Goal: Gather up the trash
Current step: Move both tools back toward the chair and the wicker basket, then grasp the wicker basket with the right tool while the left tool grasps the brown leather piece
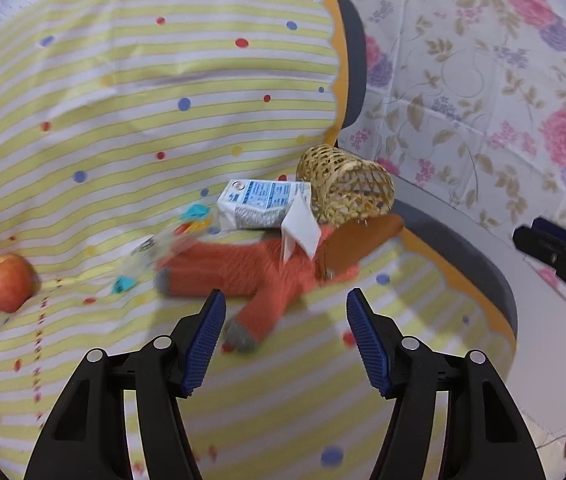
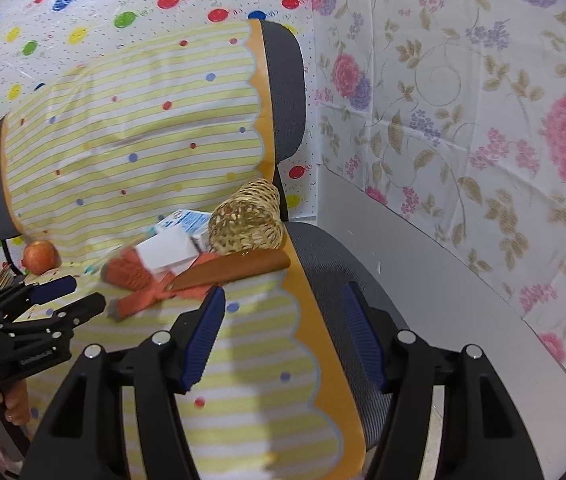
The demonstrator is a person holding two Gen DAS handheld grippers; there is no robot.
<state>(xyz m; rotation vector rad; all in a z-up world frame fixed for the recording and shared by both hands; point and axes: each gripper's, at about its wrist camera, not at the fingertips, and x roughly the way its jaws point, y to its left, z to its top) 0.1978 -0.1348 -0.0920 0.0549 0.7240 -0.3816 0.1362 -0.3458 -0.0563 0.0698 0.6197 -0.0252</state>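
While both grippers, left [image 1: 285, 314] & right [image 2: 283, 312], gape empty, milk carton [image 1: 263, 202] & wrapper [image 1: 155, 248] wait beside basket [image 1: 347, 184].

A grey chair [image 2: 283, 80] wears a yellow-striped dotted cover [image 1: 143, 80]. On the seat an apple [image 1: 8, 282] sits off at the left edge, well apart from an orange glove [image 1: 235, 268]. Floral sheeting [image 2: 463, 100] hangs to the right, balloon-print sheeting [image 2: 83, 8] behind the chair

Left claw [image 1: 286, 300] and right claw [image 2: 284, 296] both gape, empty
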